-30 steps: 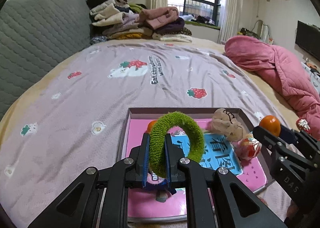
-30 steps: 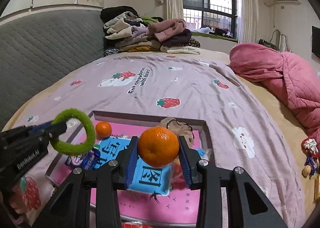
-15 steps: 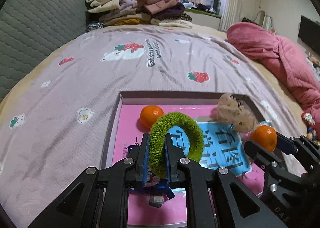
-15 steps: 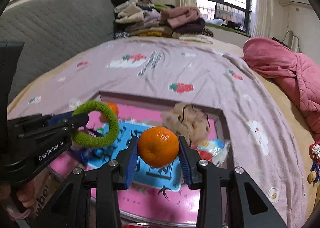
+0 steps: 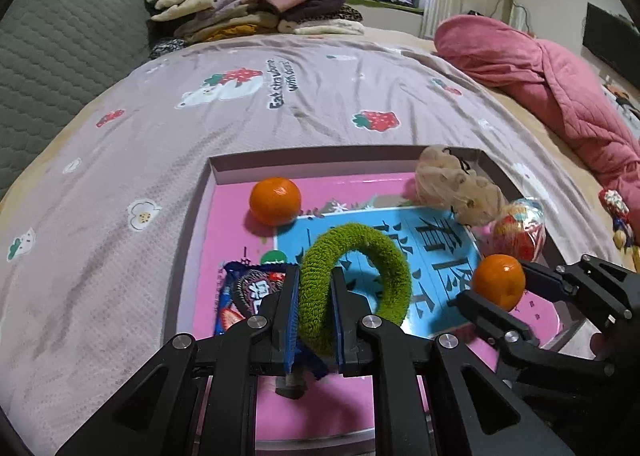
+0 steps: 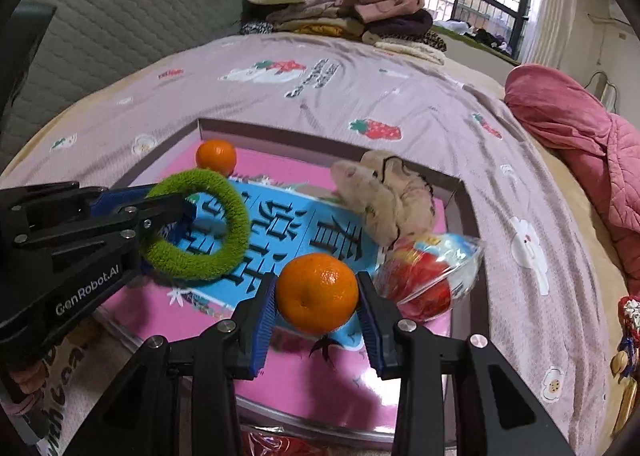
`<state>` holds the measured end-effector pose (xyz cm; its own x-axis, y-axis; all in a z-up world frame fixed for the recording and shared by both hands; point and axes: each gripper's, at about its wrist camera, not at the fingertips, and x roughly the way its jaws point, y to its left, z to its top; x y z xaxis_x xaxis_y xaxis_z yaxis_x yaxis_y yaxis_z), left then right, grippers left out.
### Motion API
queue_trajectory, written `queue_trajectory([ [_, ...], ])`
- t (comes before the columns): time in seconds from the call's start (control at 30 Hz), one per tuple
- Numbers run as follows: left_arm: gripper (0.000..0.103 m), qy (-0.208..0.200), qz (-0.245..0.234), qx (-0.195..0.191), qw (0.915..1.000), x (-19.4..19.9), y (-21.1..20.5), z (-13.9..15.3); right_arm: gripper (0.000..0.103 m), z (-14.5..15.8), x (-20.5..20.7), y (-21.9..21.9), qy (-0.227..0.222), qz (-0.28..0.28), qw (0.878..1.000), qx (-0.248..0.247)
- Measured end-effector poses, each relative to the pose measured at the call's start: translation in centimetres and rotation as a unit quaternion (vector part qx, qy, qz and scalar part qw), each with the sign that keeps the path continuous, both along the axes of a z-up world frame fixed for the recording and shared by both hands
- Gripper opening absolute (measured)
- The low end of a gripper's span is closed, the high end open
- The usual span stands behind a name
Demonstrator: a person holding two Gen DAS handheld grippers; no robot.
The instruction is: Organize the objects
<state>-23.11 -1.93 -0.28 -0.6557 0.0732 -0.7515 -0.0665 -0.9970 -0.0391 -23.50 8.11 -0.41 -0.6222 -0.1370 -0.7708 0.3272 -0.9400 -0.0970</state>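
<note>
Fingers of our left gripper (image 5: 313,314) stay clenched on the green hair scrunchie (image 5: 356,284), and our right gripper (image 6: 316,310) keeps its grip on a mandarin orange (image 6: 317,293). Compared with a second ago, we have carried both lower and further in over the shallow box (image 5: 192,240) on the bed (image 5: 120,160). A second mandarin orange (image 5: 275,201) lies in the box's far left corner, the beige plush toy (image 5: 456,186) at its far right, a wrapped red snack (image 6: 428,276) beside it. A blue cookie packet (image 5: 248,292) shows just below our left fingers.
</note>
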Motion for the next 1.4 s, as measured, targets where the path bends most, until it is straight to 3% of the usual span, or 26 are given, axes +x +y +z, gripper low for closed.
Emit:
queue_trajectory([
  [0.4,0.015,0.0,-0.028,-0.048,0.9985,0.7,2.0,-0.7,0.039,-0.9,0.0,-0.3,-0.023,0.007,0.999,0.029],
  [0.63,0.016,-0.024,-0.051,-0.069,0.996,0.8,3.2,-2.1,0.039,-1.1,0.0,-0.2,-0.037,0.008,0.999,0.036],
  [1.27,0.025,-0.036,-0.039,-0.053,0.9972,0.9,2.1,-1.9,0.039,-1.1,0.2,0.3,-0.057,0.007,0.998,0.033],
  [1.4,0.031,-0.039,-0.035,-0.043,0.9977,1.0,1.9,-1.7,0.039,-1.1,0.2,0.4,-0.059,0.007,0.998,0.032],
])
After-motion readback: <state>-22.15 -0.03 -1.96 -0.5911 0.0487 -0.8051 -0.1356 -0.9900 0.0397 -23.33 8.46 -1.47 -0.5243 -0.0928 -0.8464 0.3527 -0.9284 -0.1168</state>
